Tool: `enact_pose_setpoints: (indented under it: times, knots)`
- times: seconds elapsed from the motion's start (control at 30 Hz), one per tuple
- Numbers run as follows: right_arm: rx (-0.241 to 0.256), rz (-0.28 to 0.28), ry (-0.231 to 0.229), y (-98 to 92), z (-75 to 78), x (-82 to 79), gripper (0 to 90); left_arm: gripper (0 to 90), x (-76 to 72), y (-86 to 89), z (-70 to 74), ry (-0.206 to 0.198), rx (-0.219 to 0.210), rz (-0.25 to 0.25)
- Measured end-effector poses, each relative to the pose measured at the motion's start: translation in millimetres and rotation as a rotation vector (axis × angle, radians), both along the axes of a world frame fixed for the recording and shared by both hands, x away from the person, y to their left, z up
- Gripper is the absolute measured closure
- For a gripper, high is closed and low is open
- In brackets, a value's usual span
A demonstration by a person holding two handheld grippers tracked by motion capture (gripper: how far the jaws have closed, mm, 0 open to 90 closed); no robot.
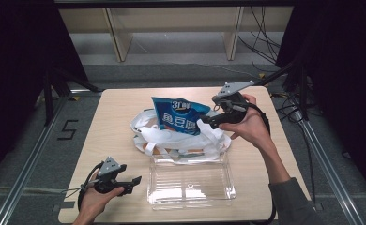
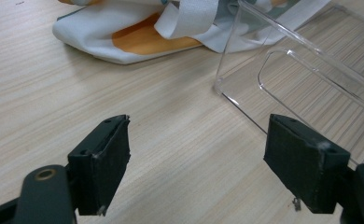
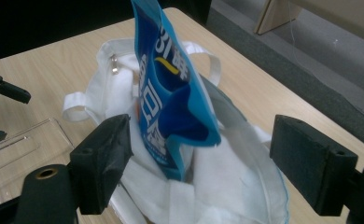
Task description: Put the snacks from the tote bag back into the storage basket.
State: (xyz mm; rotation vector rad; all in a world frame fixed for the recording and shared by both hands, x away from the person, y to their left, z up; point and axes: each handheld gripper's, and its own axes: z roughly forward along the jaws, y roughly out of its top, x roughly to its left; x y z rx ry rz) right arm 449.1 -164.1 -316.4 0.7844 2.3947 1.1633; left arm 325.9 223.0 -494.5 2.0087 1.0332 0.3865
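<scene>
A: Where is the blue pouch [image 1: 180, 115] at this moment?

B: It stands upright in the mouth of the white tote bag [image 1: 171, 136], its lower part sunk inside the cloth and its top sticking out. The bag lies crumpled around the middle of the worktop [image 1: 115, 112], with its straps spread loosely around it.

A: And the right tool [image 1: 208, 120]?

B: It sits at the right side of the bag, held in the person's right hand [image 1: 249, 124]. In the right gripper view its jaws stand wide apart, one on either side of the pouch, and neither pad touches the packet.

A: So nothing is gripped there?

B: Nothing. The pouch [image 3: 173, 98] is between the jaws but free of them, resting in the bag [image 3: 208, 186].

A: What about the left tool [image 1: 137, 180]?

B: It is low at the near left corner of the worktop, held in the left hand [image 1: 96, 199], well apart from the bag. Its jaws are also spread, with bare wood between them in the left gripper view.

A: Anything close to it?

B: A clear plastic tray [image 1: 190, 180] lies on the worktop just to its right, in front of the bag. One corner of that tray [image 2: 283, 60] shows near the left tool's right jaw, though I cannot tell whether they touch.
</scene>
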Motion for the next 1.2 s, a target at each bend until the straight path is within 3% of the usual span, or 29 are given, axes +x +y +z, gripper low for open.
enact_pose_setpoints:
  times: [0.13, 0.17, 0.23, 0.27, 0.43, 0.67, 0.77, 0.8, 0.9, 0.93, 1.03, 1.1, 1.13, 1.17, 1.2]
  knots:
    - [-0.023, 0.025, 0.019, 10.4, 6.8, 6.4, 21.0, 21.7, 0.1, -2.7, -1.0, -0.004, -0.032, 0.013]
    - [-0.03, 0.042, 0.005, 13.5, 8.1, 8.7, 21.0, 21.7, 0.4, -0.4, -0.2, 0.001, -0.001, -0.005]
    - [-0.016, 0.033, 0.005, 17.1, 8.7, 9.1, 21.1, 21.7, 0.3, -0.1, -0.2, 0.004, 0.001, -0.007]
    - [-0.021, 0.038, 0.017, 20.0, 10.3, 10.1, 21.0, 21.7, 0.0, -2.6, -1.1, -0.003, -0.031, 0.012]
    - [-0.049, 0.056, 0.015, 34.3, 14.1, 15.2, 21.8, 21.7, -0.6, -2.3, -1.1, 0.003, -0.014, 0.015]
    - [-0.083, 0.063, 0.017, 50.7, 17.9, 24.5, 24.9, 21.7, 0.0, -3.6, -2.2, 0.002, -0.032, 0.016]
    - [-0.116, 0.072, 0.035, 59.8, 20.1, 29.5, 30.4, 21.7, 0.6, -2.9, -2.3, -0.006, -0.023, 0.011]
    - [-0.124, 0.071, 0.039, 62.3, 20.0, 30.6, 31.9, 21.6, 1.3, 0.0, -0.9, 0.001, 0.011, -0.013]
    - [-0.136, 0.09, 0.031, 66.7, 18.9, 35.1, 35.3, 21.5, 1.8, -1.2, -1.8, -0.008, -0.007, 0.004]
    - [-0.133, 0.081, 0.054, 70.0, 18.1, 36.8, 38.2, 21.5, 1.5, -2.2, -2.8, -0.008, -0.029, 0.022]
    - [-0.15, 0.092, 0.05, 71.5, 18.0, 39.7, 40.6, 21.5, 1.0, -1.0, -1.6, -0.008, -0.015, 0.023]
    - [-0.154, 0.11, 0.051, 73.8, 18.0, 41.4, 45.6, 21.5, 1.6, -2.4, -3.3, -0.022, -0.032, 0.025]
    - [-0.162, 0.119, 0.059, 75.3, 17.7, 42.9, 48.9, 21.5, 1.3, -2.0, -2.7, -0.003, -0.024, 0.018]
    - [-0.169, 0.116, 0.067, 76.5, 17.5, 43.4, 49.6, 21.5, 1.2, 0.4, -1.5, -0.002, 0.013, -0.009]
    - [-0.172, 0.113, 0.07, 77.3, 17.6, 43.8, 51.1, 21.5, 1.1, -0.7, -1.5, -0.001, 0.005, 0.0]
